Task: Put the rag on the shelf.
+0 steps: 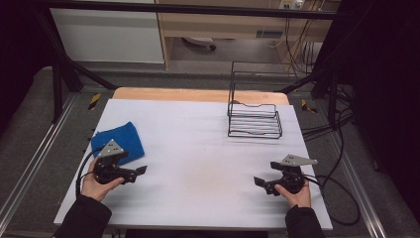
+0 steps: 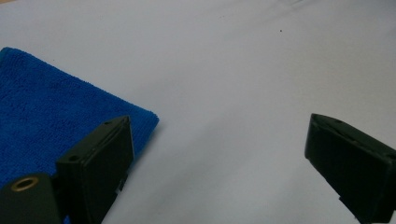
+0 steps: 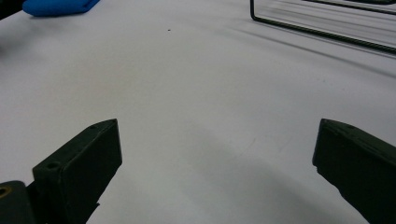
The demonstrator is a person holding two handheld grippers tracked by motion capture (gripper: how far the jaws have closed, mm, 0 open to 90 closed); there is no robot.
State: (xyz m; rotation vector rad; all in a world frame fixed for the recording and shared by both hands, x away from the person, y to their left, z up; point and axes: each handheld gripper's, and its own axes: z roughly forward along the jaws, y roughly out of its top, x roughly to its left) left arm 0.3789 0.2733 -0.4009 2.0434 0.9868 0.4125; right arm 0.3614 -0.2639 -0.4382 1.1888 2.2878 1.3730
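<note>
Nearest, both tools rest low on the white bench (image 1: pixel 198 163), the left tool (image 1: pixel 140 171) and right tool (image 1: pixel 258 182) each spread wide and empty. The folded blue cloth (image 1: pixel 119 140) lies flat just beside the left tool, ungrasped, and the wire rack (image 1: pixel 254 120) stands bare at the far right, so the work looks barely begun.

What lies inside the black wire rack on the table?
The wire rack holds nothing: the white table shows through its bars. Nothing covers its inside in the high view.
</note>
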